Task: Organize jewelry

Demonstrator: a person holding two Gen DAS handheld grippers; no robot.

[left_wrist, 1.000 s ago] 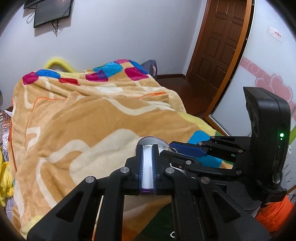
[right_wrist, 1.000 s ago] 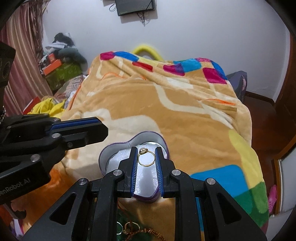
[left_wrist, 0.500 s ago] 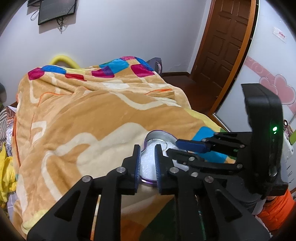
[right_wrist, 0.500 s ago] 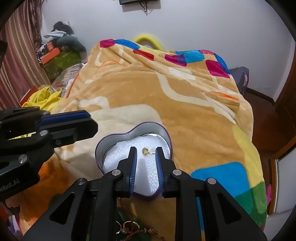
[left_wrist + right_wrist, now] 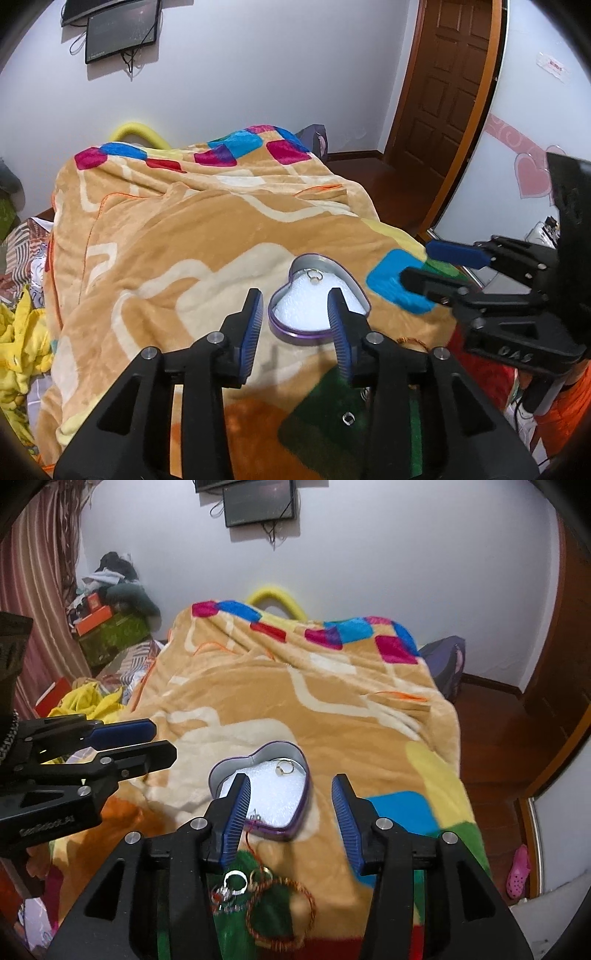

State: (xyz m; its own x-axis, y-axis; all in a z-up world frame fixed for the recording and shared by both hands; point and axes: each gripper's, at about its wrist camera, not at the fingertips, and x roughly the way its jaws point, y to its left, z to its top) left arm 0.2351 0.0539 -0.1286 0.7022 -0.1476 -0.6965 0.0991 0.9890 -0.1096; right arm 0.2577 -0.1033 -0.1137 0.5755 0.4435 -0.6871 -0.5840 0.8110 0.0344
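On the bed, the gold ring (image 5: pixel 285 767) sits in the heart-shaped tin (image 5: pixel 295 814). My right gripper (image 5: pixel 290 812) and left gripper (image 5: pixel 295 325), jaws just opened, are empty. Next I'd approach the loose rings (image 5: pixel 236 882) low, pinching gently.

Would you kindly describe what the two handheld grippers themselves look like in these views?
Both are matte black frames with round silver bolt heads on the linkages. The left gripper and right gripper each carry two slim fingers lined with ribbed blue pads. Side on, the left gripper's body bears pale lettering, and the right one has embossed letters. No sleeves or cables show.
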